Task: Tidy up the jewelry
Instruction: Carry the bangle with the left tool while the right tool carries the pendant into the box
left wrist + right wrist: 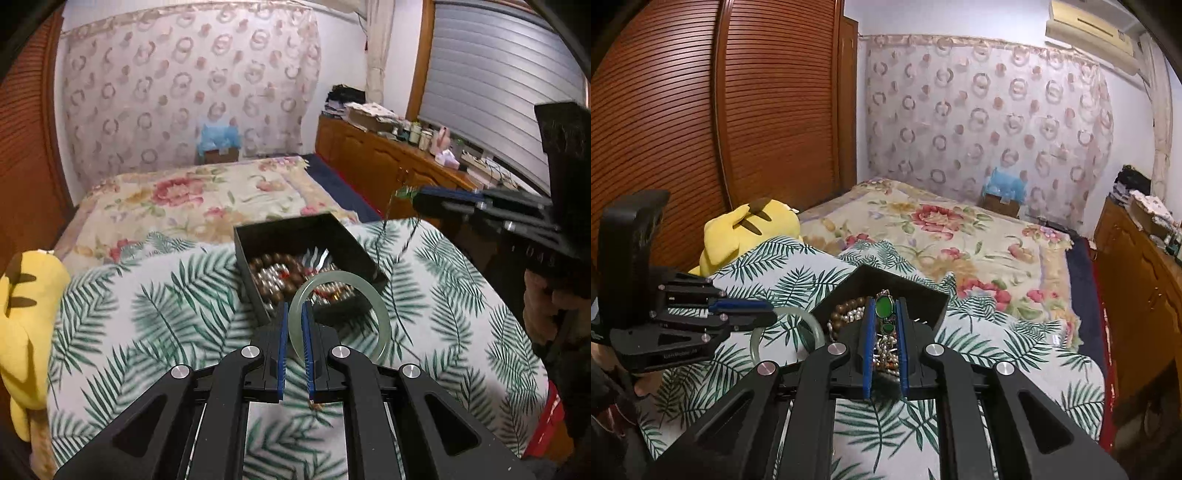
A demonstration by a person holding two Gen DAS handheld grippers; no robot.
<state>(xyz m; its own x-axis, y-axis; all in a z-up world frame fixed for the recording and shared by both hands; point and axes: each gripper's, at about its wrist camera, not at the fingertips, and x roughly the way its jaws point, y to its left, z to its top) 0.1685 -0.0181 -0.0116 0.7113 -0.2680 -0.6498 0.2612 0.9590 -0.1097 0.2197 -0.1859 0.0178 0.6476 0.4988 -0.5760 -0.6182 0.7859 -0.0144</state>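
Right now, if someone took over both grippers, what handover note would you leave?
Left gripper: shut on the jade bangle, held over the near edge of the black box.
Right gripper: shut on the green-stone pendant; its chain hangs down toward the box.
Box sits on the palm-print cloth; bead bracelets and pearls already inside.
Left to do: put bangle and pendant in the box.

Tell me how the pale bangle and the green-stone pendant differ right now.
The pale jade bangle is a plain, smooth ring; the green-stone pendant has bright oval stones in metal settings on a thin chain. The bangle is milky and translucent, the pendant's stones are saturated green. The left tongs grip the bangle by its rim, while the right tongs hold the pendant between them. Both are held at the black box.
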